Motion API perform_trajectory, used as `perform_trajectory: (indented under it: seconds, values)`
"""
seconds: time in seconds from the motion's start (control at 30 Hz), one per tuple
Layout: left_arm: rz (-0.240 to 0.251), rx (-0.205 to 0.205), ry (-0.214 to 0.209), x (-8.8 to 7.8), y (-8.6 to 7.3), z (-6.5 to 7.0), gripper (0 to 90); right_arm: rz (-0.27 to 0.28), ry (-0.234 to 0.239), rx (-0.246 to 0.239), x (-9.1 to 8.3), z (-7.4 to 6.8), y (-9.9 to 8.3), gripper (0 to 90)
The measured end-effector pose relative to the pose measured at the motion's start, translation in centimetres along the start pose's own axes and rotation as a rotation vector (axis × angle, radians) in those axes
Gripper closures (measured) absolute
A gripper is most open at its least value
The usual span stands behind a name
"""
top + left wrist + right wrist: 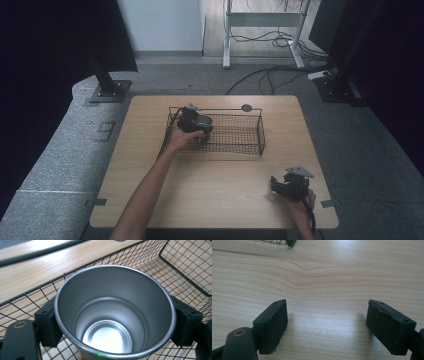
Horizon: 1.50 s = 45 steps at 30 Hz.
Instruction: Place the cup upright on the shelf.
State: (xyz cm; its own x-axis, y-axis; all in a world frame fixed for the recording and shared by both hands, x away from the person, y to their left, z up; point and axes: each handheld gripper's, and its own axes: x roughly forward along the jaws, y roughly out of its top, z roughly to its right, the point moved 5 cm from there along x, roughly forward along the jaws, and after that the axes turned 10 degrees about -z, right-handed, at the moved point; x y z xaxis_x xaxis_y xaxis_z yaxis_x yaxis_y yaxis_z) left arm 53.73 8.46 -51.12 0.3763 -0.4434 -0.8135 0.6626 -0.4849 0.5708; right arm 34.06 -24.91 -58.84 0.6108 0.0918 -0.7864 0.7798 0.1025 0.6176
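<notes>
Gripping the round brushed-steel cup (113, 312) across its upper wall, left gripper (113, 322) clamps it upright inside the black wire-mesh basket (250, 131) at its left end. Likely light, rigid and slick, so a hold just under the rolled rim suits. Right gripper (327, 325) sits spread and empty over the light wooden table (322, 272).

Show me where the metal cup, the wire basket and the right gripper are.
cup (110, 315): left gripper view, its inner wall.
basket (261, 131): high view, its right end wall.
right gripper (327, 322): right gripper view, midway between its open jaws over the table.
</notes>
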Motion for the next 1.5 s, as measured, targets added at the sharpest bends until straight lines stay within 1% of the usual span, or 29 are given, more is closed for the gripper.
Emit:
perform_trajectory:
  seconds: [0.23, 0.37, 0.5, 0.53, 0.73, 1.13, 1.2, 1.27, 1.37, 1.47, 1.5]
  values:
    - [-0.008, 0.009, 0.000, 0.1, 0.0, 0.1, 15.6, 0.000, 0.001, 0.000, 0.0, 0.0, 0.0, 17.2]
    - [-0.050, 0.030, 0.013, 0.6, -0.3, 0.2, 15.6, 0.000, 0.001, 0.000, 0.0, 0.0, 0.0, 17.2]
    - [-0.063, 0.032, 0.013, 0.7, -0.3, 0.2, 15.6, 0.000, 0.000, 0.000, 0.0, 0.0, 0.0, 17.2]
    - [-0.082, 0.040, 0.014, 0.7, -0.2, 0.2, 15.3, 0.000, 0.000, 0.000, 0.0, 0.0, 0.0, 17.2]
    - [-0.106, 0.051, 0.026, 1.0, -0.2, 0.4, 15.1, 0.000, 0.000, 0.000, 0.0, 0.0, 0.0, 17.2]
    - [-0.113, 0.036, 0.018, 1.0, -0.2, 0.2, 13.5, 0.000, 0.000, 0.000, 0.0, 0.0, 0.0, 17.2]
    - [-0.110, 0.034, 0.020, 1.0, -0.2, 0.1, 12.8, 0.000, 0.000, 0.000, 0.0, 0.0, 0.0, 17.2]
    - [-0.105, 0.029, 0.031, 0.9, -0.1, 0.1, 12.3, 0.000, 0.000, 0.000, 0.0, 0.0, 0.0, 17.2]
    - [-0.107, 0.024, 0.029, 0.9, -0.1, 0.1, 11.1, 0.000, 0.000, 0.000, 0.0, 0.0, 0.0, 17.2]
    - [-0.091, 0.023, 0.022, 0.6, 0.0, 0.1, 9.8, 0.000, 0.001, 0.000, 0.0, 0.0, 0.0, 17.2]
    - [-0.076, 0.019, 0.029, 0.3, 0.1, 0.2, 10.1, 0.000, 0.000, 0.000, 0.0, 0.0, 0.0, 17.2]
